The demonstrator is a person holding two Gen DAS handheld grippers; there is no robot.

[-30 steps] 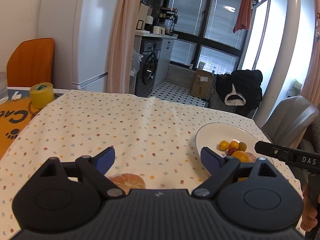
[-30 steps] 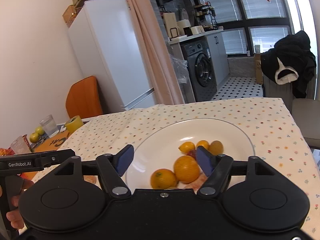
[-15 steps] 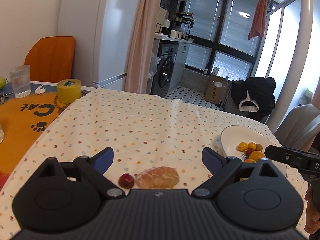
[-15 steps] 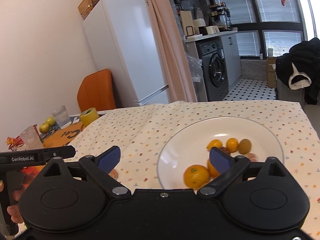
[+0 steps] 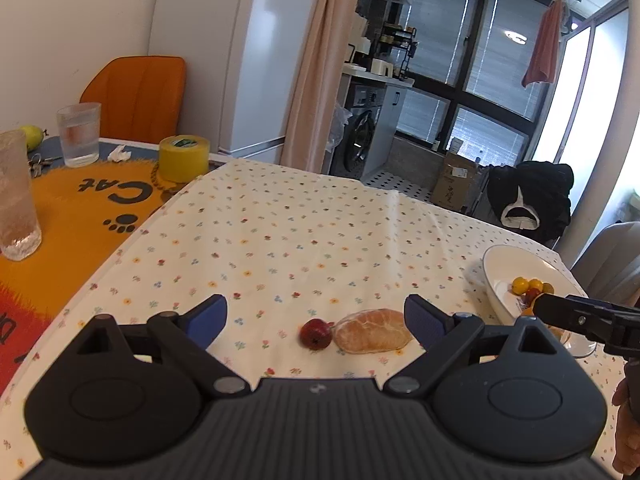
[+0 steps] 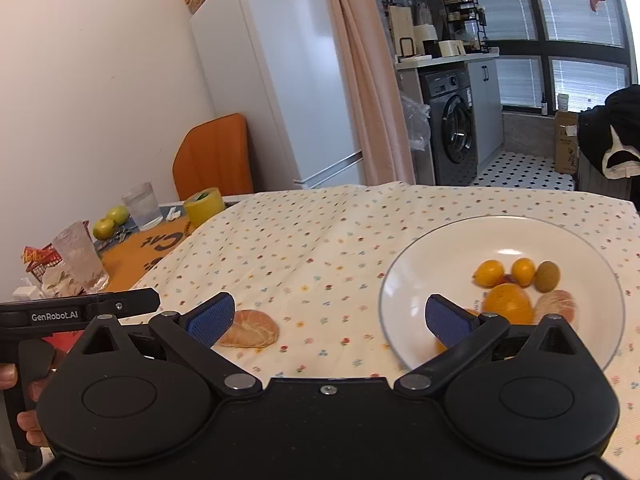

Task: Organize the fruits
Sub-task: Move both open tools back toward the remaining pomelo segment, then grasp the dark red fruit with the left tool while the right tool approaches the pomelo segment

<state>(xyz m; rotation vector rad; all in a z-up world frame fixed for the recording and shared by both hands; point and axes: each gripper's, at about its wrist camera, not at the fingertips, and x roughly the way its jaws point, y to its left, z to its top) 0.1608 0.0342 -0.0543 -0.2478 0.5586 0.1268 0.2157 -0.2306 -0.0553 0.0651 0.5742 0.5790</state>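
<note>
A peeled orange (image 5: 372,335) lies on the flowered tablecloth (image 5: 288,240) with a small red fruit (image 5: 316,333) touching its left side. My left gripper (image 5: 316,314) hovers open just short of both, nothing between its fingers. The white plate (image 6: 432,256) at the right holds a whole orange (image 6: 508,304), two small yellow fruits (image 6: 488,271), a kiwi (image 6: 547,276) and a peeled orange (image 6: 558,306). My right gripper (image 6: 330,318) is open and empty, its right fingertip over the plate's near rim. The peeled orange (image 6: 249,334) on the cloth shows by its left fingertip.
On the orange cat mat (image 5: 72,216) at the left stand two glasses (image 5: 16,196), a yellow tape roll (image 5: 184,159) and green fruits (image 6: 111,221). An orange chair (image 5: 136,96) and a fridge (image 5: 240,60) are behind. A grey chair (image 5: 612,264) stands at the right.
Both grippers have drawn back and swung left. The red fruit and whole peeled orange came into the left view; the plate slid right in both views.
</note>
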